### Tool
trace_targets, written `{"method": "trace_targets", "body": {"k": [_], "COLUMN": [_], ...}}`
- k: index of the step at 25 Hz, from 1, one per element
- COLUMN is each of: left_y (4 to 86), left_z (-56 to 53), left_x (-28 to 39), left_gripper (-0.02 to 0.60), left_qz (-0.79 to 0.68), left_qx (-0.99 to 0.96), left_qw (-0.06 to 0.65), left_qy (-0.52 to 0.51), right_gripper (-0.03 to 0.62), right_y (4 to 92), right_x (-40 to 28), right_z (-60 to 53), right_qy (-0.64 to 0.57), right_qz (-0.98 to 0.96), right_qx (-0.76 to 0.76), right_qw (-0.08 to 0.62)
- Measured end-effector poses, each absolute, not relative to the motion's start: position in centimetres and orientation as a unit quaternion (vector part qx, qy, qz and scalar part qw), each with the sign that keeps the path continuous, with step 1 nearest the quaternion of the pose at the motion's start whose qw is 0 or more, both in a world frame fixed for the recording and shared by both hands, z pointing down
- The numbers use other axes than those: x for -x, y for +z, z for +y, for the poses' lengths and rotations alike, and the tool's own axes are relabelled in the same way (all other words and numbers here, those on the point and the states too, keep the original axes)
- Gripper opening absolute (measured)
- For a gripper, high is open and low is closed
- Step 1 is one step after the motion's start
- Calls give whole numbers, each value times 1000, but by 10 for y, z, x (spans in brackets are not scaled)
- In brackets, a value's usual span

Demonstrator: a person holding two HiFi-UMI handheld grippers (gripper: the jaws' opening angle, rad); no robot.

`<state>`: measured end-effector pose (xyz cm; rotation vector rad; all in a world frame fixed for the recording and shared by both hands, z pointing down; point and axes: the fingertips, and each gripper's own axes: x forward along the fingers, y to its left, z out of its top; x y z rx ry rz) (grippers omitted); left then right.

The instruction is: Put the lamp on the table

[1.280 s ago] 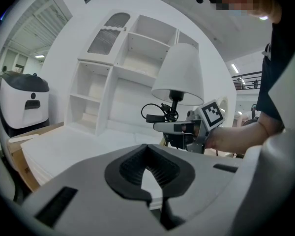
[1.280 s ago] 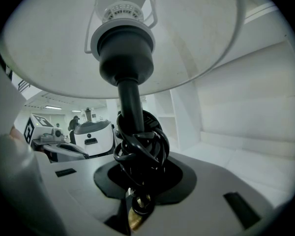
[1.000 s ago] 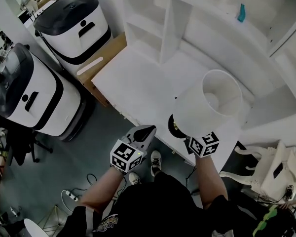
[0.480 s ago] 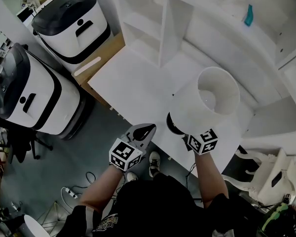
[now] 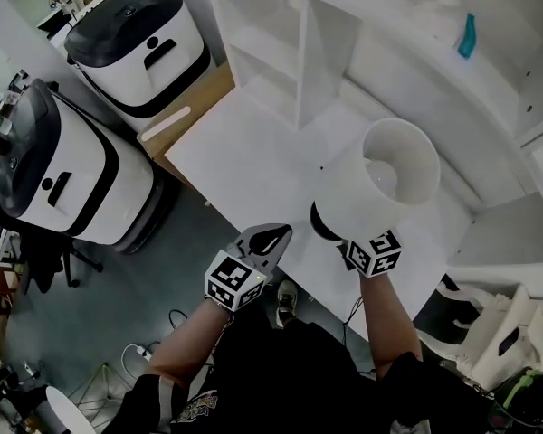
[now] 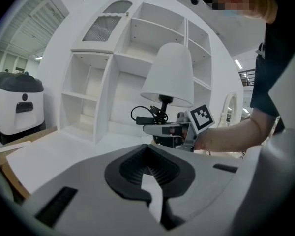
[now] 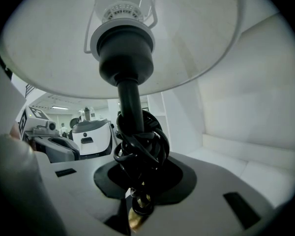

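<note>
Now the right claw is clamped on the black stem of the white-shaded table lamp, right where its black cord is bundled. The lamp is upright over the near edge of the white tabletop, toward the right corner. The left claw, jaws drawn together and empty, hovers just off that edge.

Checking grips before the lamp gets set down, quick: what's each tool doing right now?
Left tool: closed, nothing in it.
Right tool: closed on the lamp, gripping its stem.
</note>
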<state>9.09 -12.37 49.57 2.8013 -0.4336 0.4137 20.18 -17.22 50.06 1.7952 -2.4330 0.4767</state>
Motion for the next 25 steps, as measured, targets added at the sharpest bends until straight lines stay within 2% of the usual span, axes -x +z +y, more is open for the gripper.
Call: {"method": "trace_targets", "body": {"k": [25], "left_y": [511], "left_z": [-191], "left_x": [-126], "left_gripper": [6], "left_qz": [-48], "left_qx": [-977], "left_qw": [134], "left_qy": [157], "right_gripper": [103], "right_y": [515], "right_x": [-225], "right_z": [-237], "right_qy": [153], "right_qz": [-758], "right_qx": [-633], "right_qw": [37]}}
